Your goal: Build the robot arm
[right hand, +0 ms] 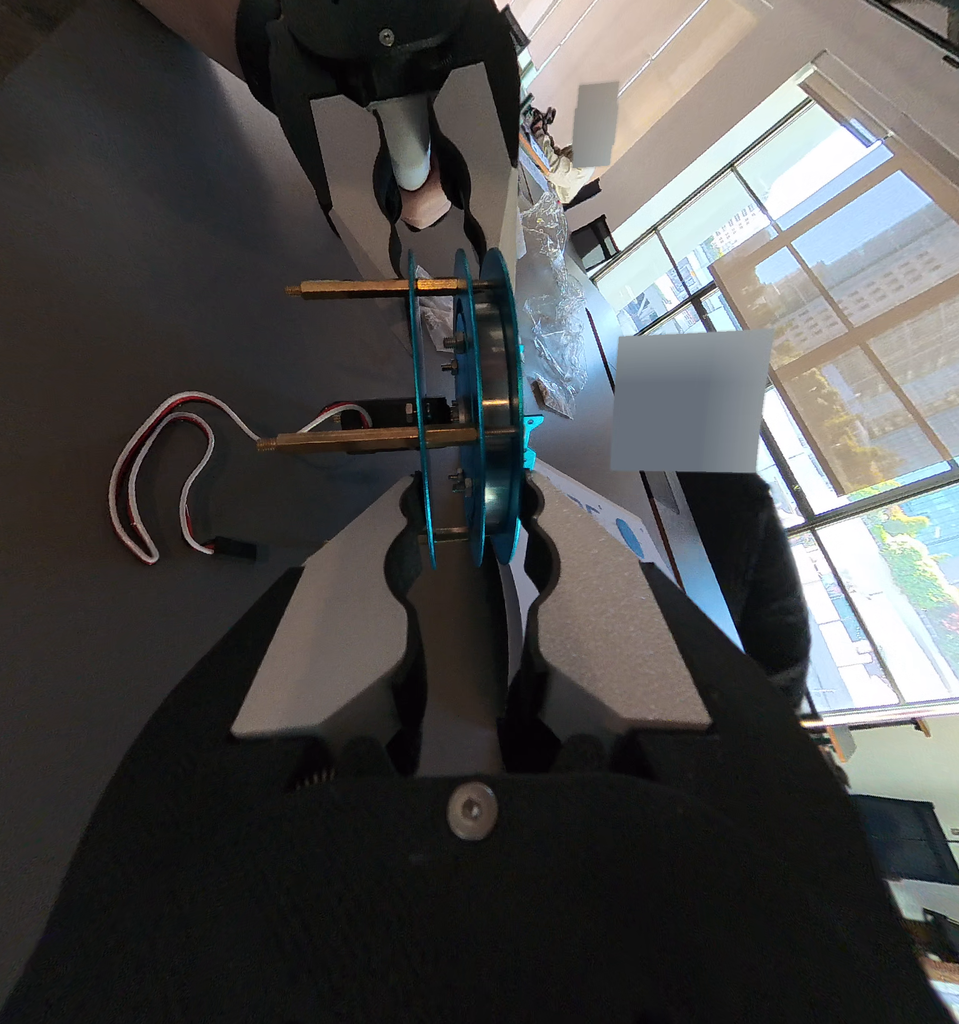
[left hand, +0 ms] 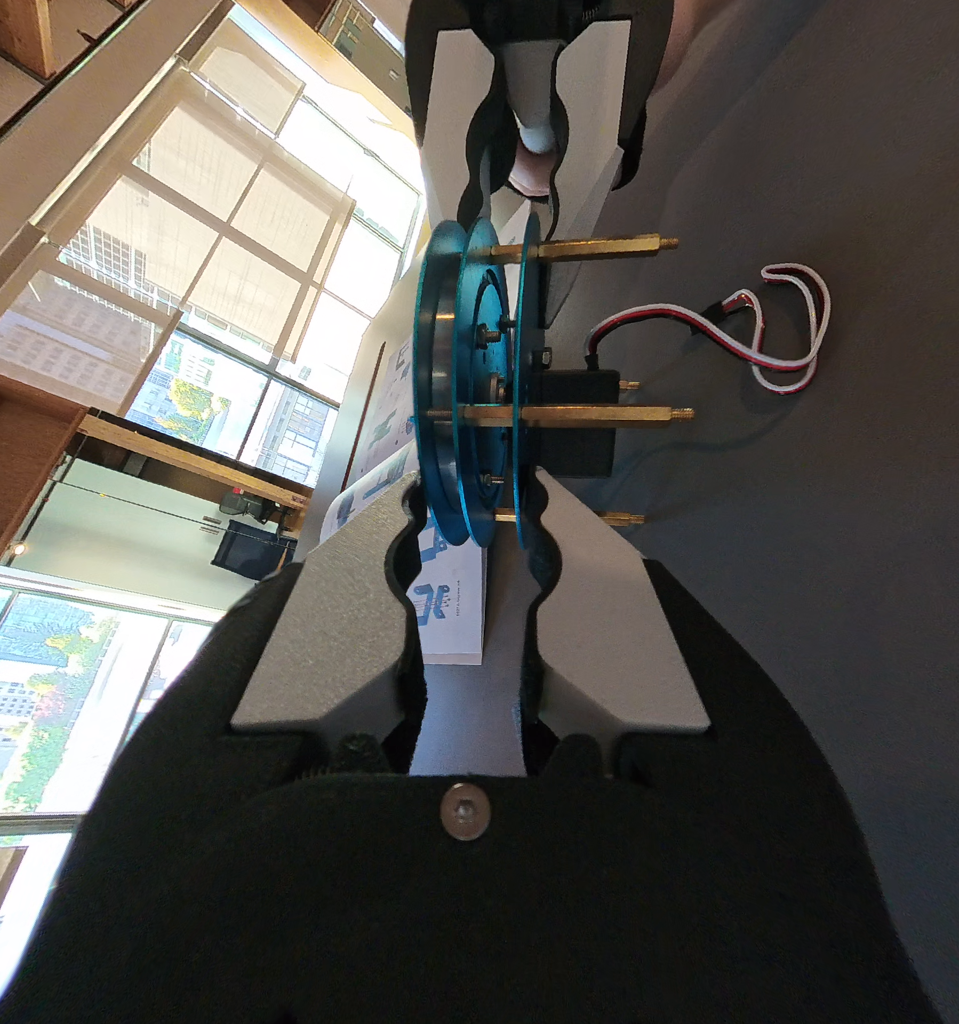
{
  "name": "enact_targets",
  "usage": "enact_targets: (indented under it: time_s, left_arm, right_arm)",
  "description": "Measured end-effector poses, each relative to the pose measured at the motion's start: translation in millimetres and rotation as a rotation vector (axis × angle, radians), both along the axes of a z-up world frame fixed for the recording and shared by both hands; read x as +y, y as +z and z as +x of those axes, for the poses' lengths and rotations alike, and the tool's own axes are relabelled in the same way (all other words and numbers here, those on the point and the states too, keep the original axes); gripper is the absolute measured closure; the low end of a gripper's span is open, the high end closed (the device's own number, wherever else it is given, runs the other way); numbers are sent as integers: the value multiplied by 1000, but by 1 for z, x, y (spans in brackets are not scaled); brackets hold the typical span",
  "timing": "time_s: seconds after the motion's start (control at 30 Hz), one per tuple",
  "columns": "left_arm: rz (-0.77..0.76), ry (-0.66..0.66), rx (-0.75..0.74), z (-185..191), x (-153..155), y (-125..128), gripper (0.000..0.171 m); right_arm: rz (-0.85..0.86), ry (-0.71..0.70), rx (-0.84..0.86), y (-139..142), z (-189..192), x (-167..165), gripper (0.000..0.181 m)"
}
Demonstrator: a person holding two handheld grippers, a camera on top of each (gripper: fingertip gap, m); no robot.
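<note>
I see both cameras rolled sideways, so the grey table stands like a wall at one side and the windows at the other. The two grippers face each other with a blue disc assembly between them.

My left gripper reaches in level, its fingers closed partway round the lower rim of the discs: one tip sits against the outer disc, the other against the inner plate, so it grips the stack across its thickness. In the right wrist view my right gripper does the same from the opposite side, fingers pinching the rim, narrow gap, both tips touching blue metal.

The assembly is held off the table, discs on edge, brass standoffs pointing at the table surface. A black servo hangs from the inner plate, between the standoffs. Its red, white and black cable loops loose on the table, plug end lying flat.

Beyond the discs a printed sheet with blue drawings lies on the table, and crumpled clear plastic shows in the right wrist view.
</note>
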State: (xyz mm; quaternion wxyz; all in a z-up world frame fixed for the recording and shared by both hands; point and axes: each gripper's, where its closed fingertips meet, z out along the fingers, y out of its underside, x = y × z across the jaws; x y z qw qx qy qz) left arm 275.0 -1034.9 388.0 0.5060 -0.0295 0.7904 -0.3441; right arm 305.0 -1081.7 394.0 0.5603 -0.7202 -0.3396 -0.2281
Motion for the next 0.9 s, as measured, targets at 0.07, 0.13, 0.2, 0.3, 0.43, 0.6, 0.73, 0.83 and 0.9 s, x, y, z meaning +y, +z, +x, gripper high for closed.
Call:
enact_targets:
  time_s: [0.07, 0.13, 0.2, 0.3, 0.43, 0.6, 0.73, 0.83, 0.9]
  left_arm:
    - [-19, 5, 24, 1, 1, 0, 139]
    - [-37, 13, 51, 3, 1, -1, 139]
    - [-48, 18, 70, 4, 2, -1, 139]
    - [-61, 22, 90, 4, 2, -2, 138]
    - [-88, 19, 141, 4, 2, -3, 139]
    - [-116, 2, 193, 2, 0, -5, 138]
    - [-117, 0, 193, 2, 0, -5, 138]
    - [-115, -2, 192, 2, 0, -5, 138]
    - [-112, -3, 191, 2, 0, -5, 138]
  right_arm:
    - [-2, -1, 27, 0, 1, 0, 149]
    - [-7, -4, 57, -1, 2, 1, 149]
    - [-11, -5, 77, -1, 3, 1, 149]
    - [-15, -5, 100, -2, 3, 2, 149]
    - [-37, 1, 157, -3, 2, 2, 149]
    - [-67, 14, 220, -6, 1, 2, 149]
    - [-68, 13, 222, -6, 1, 2, 148]
    - [-70, 15, 220, -6, 0, 1, 149]
    - [-69, 15, 215, -6, 0, 1, 149]
